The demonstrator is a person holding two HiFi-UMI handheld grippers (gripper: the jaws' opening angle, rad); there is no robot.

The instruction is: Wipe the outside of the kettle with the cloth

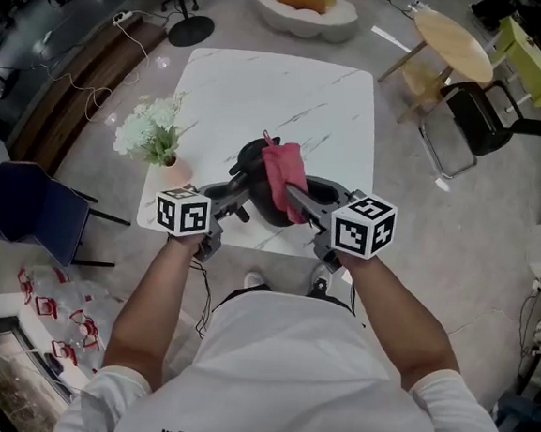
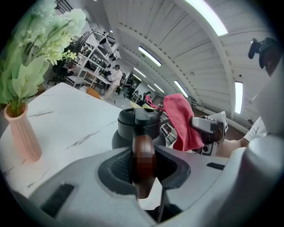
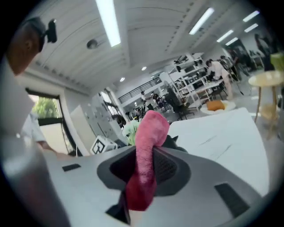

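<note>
On table (image 1: 291,90): kettle (image 1: 254,162) is sitting at 6 o'clock edge.
Left gripper (image 2: 143,166): is clamping handle (image 2: 144,146).
Right gripper (image 3: 144,170): is pinching cloth (image 3: 148,133).

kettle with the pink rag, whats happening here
A person at a white marble table works with a hand-held gripper in each hand. The left hand-held gripper is clamped on the brown handle of the dark kettle, steadying it. The right hand-held gripper pinches a pink cloth, held by the kettle's lid; contact isn't clear. A vase of flowers stands off to the left.
</note>
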